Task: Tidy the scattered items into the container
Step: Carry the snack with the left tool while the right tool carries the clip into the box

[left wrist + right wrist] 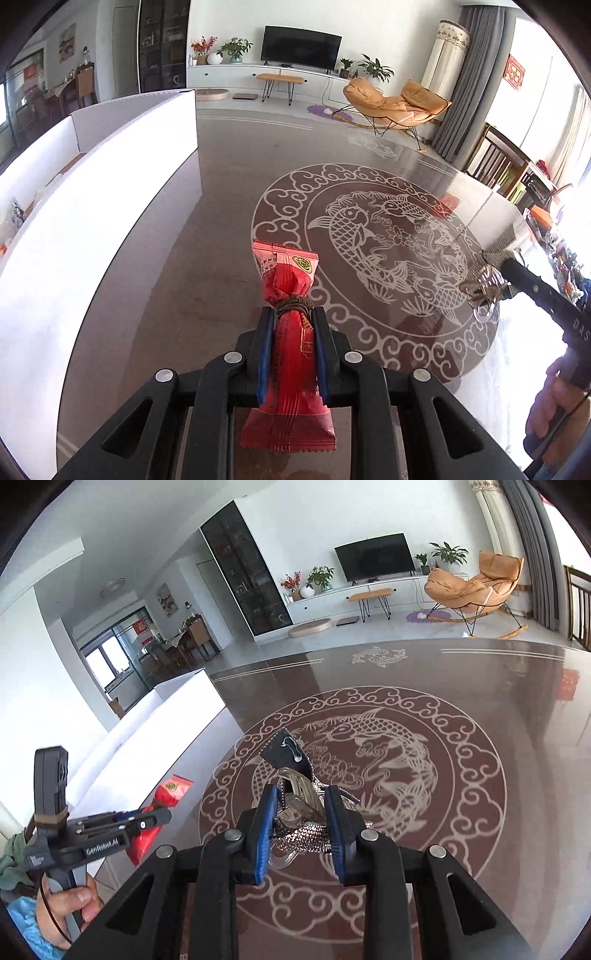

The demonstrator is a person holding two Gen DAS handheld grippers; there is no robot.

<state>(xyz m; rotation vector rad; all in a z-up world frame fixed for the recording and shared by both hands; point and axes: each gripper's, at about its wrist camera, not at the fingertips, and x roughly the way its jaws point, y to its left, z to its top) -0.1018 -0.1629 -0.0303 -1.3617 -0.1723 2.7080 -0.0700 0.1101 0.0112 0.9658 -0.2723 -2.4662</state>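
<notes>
Both carry loads: the left gripper [293,317] pinches the red snack packet [290,332], the right gripper [301,805] clamps the sparkly hair clip [299,812]; next, swing left to the white container [110,192].

The table [229,192] is dark brown and glossy, with a pale round fish and cloud pattern [373,266] in its middle and a smaller fish motif [376,656] at the far side. A white box [122,192] stands on its left part.
</notes>
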